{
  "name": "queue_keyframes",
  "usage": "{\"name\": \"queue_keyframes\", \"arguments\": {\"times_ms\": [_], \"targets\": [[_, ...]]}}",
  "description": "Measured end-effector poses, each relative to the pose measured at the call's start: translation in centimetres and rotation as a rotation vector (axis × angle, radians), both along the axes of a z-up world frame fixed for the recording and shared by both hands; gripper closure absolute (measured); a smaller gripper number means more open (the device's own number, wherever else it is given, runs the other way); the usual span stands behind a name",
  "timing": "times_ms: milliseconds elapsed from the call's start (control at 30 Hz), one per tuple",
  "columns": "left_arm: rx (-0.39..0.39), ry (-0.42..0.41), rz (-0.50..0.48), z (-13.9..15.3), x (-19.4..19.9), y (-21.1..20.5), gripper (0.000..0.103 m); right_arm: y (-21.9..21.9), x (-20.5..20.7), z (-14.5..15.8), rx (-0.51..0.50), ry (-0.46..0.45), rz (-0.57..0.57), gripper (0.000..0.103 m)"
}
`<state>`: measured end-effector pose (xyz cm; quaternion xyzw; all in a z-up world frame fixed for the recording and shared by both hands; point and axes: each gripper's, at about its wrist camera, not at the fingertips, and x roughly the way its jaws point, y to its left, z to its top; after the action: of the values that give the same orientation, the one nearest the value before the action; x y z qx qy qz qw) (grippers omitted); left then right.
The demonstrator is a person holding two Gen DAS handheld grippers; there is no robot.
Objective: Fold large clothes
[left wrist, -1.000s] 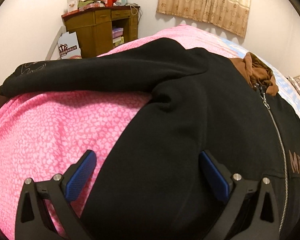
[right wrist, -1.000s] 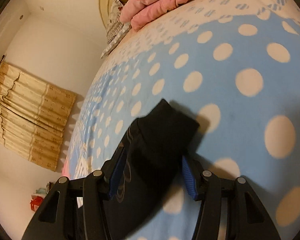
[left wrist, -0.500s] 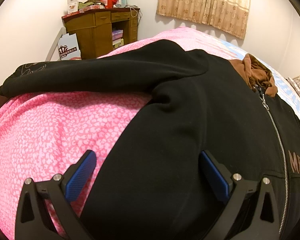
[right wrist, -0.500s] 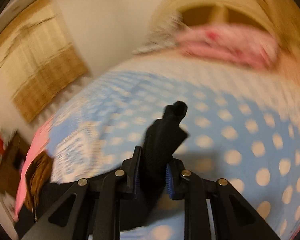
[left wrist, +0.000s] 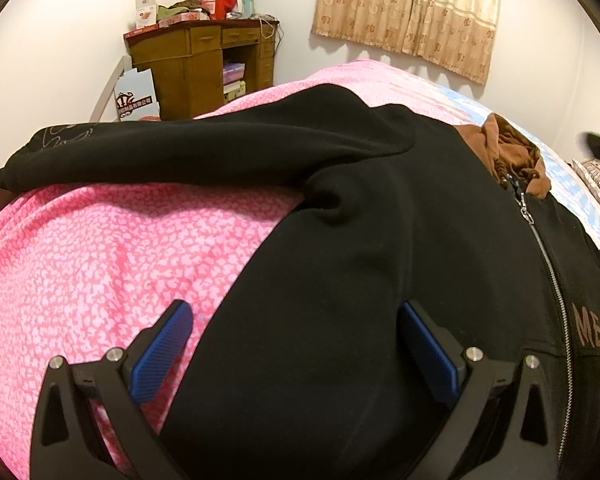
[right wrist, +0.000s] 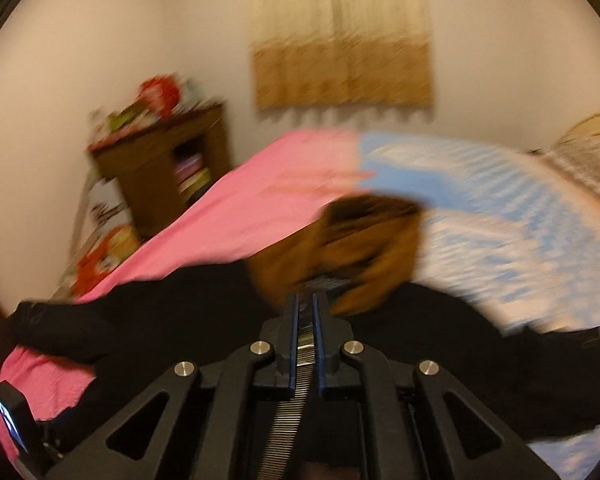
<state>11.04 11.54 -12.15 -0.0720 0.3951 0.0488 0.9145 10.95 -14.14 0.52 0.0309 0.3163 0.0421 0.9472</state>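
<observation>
Two blue pads of my left gripper (left wrist: 296, 344) are standing wide apart, holding nothing, hovering low over the side edge of the black zip hoodie (left wrist: 380, 260); one pad is sitting over the pink leopard-print bedcover (left wrist: 80, 260), the other over the black cloth. My right gripper (right wrist: 305, 308) is showing its fingers nearly together with only a thin slit between them. That view is badly blurred, and I cannot tell whether any cloth is pinched there.

Lying front up on the bed, the hoodie is running its long axis away from me and to the right, along the zipper (left wrist: 548, 260), toward the brown-lined hood (left wrist: 512, 156) at the far end. Its sleeve (left wrist: 180, 148) is stretching out to the left across the pink cover, cuff pointing left.

Beyond the pink cover, a blue polka-dot sheet (left wrist: 572, 184) is covering the far right of the bed. Farther back, a wooden desk (left wrist: 196, 60) piled with boxes is standing in the corner, and beige curtains (left wrist: 412, 12) are hanging on the white wall.
</observation>
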Motion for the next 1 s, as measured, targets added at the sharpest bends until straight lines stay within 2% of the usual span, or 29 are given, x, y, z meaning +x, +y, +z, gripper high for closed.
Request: {"name": "queue_keyframes", "arguments": {"times_ms": [67,133,267,300,333,400,433,467,533,600,733,800,867,933,967,1000], "targets": [[-0.002,-0.001,0.0,0.0,-0.1,0.1,0.0,2.1,0.6,-1.8,0.026,0.029,0.019,0.097],[-0.003,-0.003,0.0,0.0,-0.1,0.1,0.0,1.8,0.2,-2.1,0.076,0.014,-0.002,0.097],[0.0,-0.008,0.002,0.0,-0.2,0.1,0.0,-2.8,-1.3,-0.7,0.135,-0.059,0.0,0.096],[0.0,-0.008,0.003,0.0,-0.3,0.1,0.0,-3.8,-1.3,-0.4,0.152,-0.053,-0.003,0.092],[0.0,-0.008,0.002,0.0,-0.2,0.1,0.0,-6.2,-1.5,-0.1,0.184,-0.025,-0.007,0.085],[0.0,-0.008,0.002,0.0,-0.3,0.1,0.0,-9.6,-2.0,-0.1,0.268,0.023,-0.009,0.009],[0.0,-0.008,0.002,0.0,-0.3,0.1,0.0,-11.9,-2.5,-0.2,0.338,0.033,-0.018,0.004],[-0.001,-0.008,0.002,0.0,-0.3,0.1,0.0,-15.0,-3.2,-0.5,0.414,0.039,-0.056,0.004],[0.0,-0.008,0.002,0.0,-0.3,0.1,0.0,-19.3,-4.5,-0.8,0.457,0.058,-0.167,0.004],[0.0,-0.008,0.002,0.0,-0.3,0.1,0.0,-22.1,-5.0,-1.0,0.332,0.105,-0.222,0.004],[0.001,-0.008,0.002,0.0,-0.3,0.1,0.0,-23.2,-4.1,-3.3,0.035,0.193,-0.236,0.004],[0.001,-0.008,0.002,0.0,-0.3,0.1,0.0,-23.5,-3.1,-4.9,-0.059,0.215,-0.255,0.004],[-0.001,-0.008,0.002,0.0,-0.3,0.1,0.0,-23.7,-2.3,-6.3,-0.105,0.237,-0.267,0.005],[0.0,-0.009,0.002,0.0,-0.3,0.1,0.0,-24.2,-1.6,-8.3,-0.182,0.323,-0.293,0.023],[0.001,-0.009,0.002,0.0,-0.3,0.1,0.0,-24.8,-1.8,-9.0,-0.207,0.35,-0.312,0.041],[0.001,-0.009,0.002,0.0,-0.3,0.1,0.0,-25.6,-2.2,-9.5,-0.184,0.356,-0.323,0.045]]}}
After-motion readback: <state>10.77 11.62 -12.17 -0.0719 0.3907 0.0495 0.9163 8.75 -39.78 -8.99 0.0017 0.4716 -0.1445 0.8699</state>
